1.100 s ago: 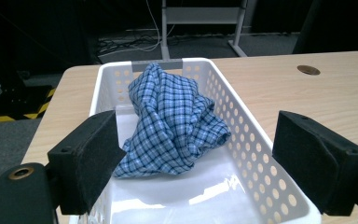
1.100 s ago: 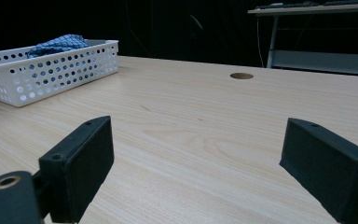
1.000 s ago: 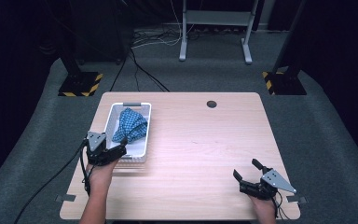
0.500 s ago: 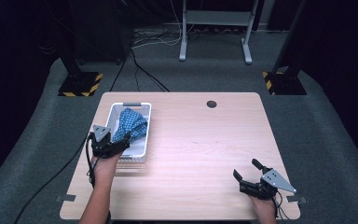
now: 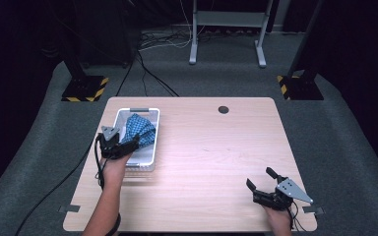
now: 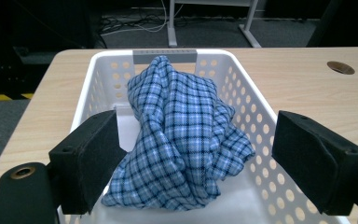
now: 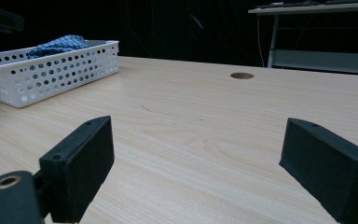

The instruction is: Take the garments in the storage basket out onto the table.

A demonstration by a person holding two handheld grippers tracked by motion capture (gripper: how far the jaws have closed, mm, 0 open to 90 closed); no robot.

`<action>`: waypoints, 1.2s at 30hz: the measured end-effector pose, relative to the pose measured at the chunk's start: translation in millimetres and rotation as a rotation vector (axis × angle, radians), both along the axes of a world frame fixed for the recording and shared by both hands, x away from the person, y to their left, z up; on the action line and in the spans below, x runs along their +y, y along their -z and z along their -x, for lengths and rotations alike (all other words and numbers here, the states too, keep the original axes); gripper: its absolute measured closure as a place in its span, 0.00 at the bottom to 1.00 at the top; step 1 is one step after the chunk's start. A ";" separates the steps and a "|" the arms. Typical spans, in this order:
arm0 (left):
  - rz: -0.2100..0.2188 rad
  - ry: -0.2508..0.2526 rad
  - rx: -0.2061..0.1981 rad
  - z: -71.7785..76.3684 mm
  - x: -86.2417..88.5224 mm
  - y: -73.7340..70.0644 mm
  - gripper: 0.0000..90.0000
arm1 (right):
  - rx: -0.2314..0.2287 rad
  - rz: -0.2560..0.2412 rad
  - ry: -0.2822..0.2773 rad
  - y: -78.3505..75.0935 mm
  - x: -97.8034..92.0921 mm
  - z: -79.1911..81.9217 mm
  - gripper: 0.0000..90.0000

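Note:
A crumpled blue plaid cloth (image 5: 139, 131) (image 6: 182, 135) lies heaped in a white perforated basket (image 5: 150, 129) (image 6: 98, 79) at the table's left side. My left gripper (image 5: 126, 145) (image 6: 200, 165) hovers over the basket's near end, open, its jaws standing on either side of the cloth without closing on it. My right gripper (image 5: 262, 187) (image 7: 196, 172) rests near the table's front right corner, open, with bare wood between its jaws. In the right gripper view the basket (image 7: 51, 70) with the cloth (image 7: 58, 45) stands far off at the left.
The wooden table (image 5: 216, 162) has a round cable hole (image 5: 223, 109) (image 7: 242, 75) (image 6: 340, 67) near its far edge. Beyond it on the grey floor are a metal stand (image 5: 226, 29), cables and black-yellow striped bases (image 5: 83, 88).
My left gripper has moved forward from the basket's near edge to over the cloth. The right gripper has stayed in place.

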State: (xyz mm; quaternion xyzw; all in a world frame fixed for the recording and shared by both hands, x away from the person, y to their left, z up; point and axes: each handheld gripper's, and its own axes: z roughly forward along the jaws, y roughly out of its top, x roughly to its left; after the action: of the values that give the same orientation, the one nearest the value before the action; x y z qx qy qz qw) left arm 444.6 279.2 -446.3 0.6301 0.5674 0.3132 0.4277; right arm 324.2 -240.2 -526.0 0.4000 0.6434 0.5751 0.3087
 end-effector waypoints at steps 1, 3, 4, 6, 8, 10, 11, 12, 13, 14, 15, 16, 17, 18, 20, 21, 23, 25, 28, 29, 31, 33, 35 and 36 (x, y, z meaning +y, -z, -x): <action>0.003 0.004 0.002 -1.9 -0.1 0.2 0.16 | 0.000 0.000 -0.001 0.0 0.0 0.0 0.09; 0.004 0.008 0.007 -5.5 -1.0 0.6 0.17 | 0.000 0.001 -0.001 0.0 0.1 0.1 0.10; 0.002 0.011 0.010 -7.2 -1.4 0.8 0.17 | 0.000 0.002 -0.002 0.0 0.2 0.1 0.10; 0.006 0.012 0.017 -10.6 -1.8 1.7 0.17 | -0.001 0.001 -0.002 0.0 0.0 0.1 0.10; 0.007 0.010 0.025 -13.8 -2.3 2.9 0.17 | -0.002 -0.002 -0.002 0.1 -0.2 0.1 0.10; -0.001 0.006 0.030 -16.8 -2.8 3.9 0.17 | -0.002 -0.003 -0.002 0.1 -0.3 0.1 0.10; -0.003 0.005 0.037 -18.5 -2.8 4.1 0.16 | -0.002 -0.004 -0.002 0.1 -0.3 0.1 0.10; 0.000 0.001 0.039 -20.1 -2.9 4.2 0.16 | -0.002 -0.004 -0.003 0.1 -0.3 0.1 0.10; -0.001 0.003 0.040 -21.4 -2.6 4.1 0.16 | -0.002 -0.003 -0.004 0.1 -0.3 0.0 0.10; -0.002 0.000 0.041 -22.6 -2.5 3.8 0.16 | -0.001 -0.003 -0.004 0.1 -0.3 0.1 0.10; -0.001 -0.002 0.041 -23.9 -2.5 3.6 0.15 | -0.002 -0.005 -0.005 0.1 -0.4 0.1 0.10; -0.004 -0.002 0.045 -25.1 -2.1 3.3 0.15 | -0.002 -0.006 -0.007 0.1 -0.3 0.0 0.10; -0.001 -0.002 0.046 -26.1 -2.0 3.0 0.15 | -0.002 -0.004 -0.007 0.1 -0.2 0.0 0.10; -0.001 -0.003 0.045 -27.1 -2.0 2.7 0.15 | -0.003 -0.004 -0.008 0.1 0.0 -0.1 0.10; -0.002 0.001 0.052 -29.1 -2.1 2.5 0.16 | -0.004 -0.002 -0.008 0.1 0.0 0.1 0.10; -0.005 0.002 0.061 -30.4 -2.3 2.5 0.16 | -0.004 -0.003 -0.008 0.1 0.0 0.0 0.10; -0.008 0.003 0.068 -32.5 -2.4 2.7 0.16 | -0.003 -0.004 -0.009 0.1 -0.1 -0.1 0.10; -0.003 0.005 0.078 -34.8 -2.3 2.7 0.16 | -0.003 -0.005 -0.009 0.1 -0.2 0.0 0.10; -0.002 0.013 0.105 -38.3 -3.4 3.4 0.15 | -0.002 -0.006 -0.010 0.1 -0.3 -0.2 0.10; -0.007 0.018 0.111 -39.2 -3.8 3.7 0.15 | -0.002 -0.006 -0.010 0.1 -0.4 -0.2 0.10; -0.014 0.016 0.120 -40.8 -4.4 3.6 0.15 | -0.001 -0.006 -0.010 0.2 -0.5 -0.3 0.10; -0.004 0.019 0.131 -42.6 -4.5 3.4 0.15 | -0.001 -0.006 -0.010 0.2 -0.5 -0.3 0.10; 0.007 0.025 0.128 -44.3 -4.4 2.8 0.15 | -0.001 -0.006 -0.010 0.2 -0.5 -0.3 0.10; 0.007 0.027 0.133 -45.5 -4.1 2.2 0.15 | -0.002 -0.006 -0.010 0.2 -0.5 -0.3 0.10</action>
State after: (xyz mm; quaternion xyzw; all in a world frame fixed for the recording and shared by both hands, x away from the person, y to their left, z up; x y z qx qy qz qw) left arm 490.1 275.1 -448.5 0.6555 0.5872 0.2629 0.3954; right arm 324.4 -240.6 -526.2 0.3972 0.6432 0.5790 0.3054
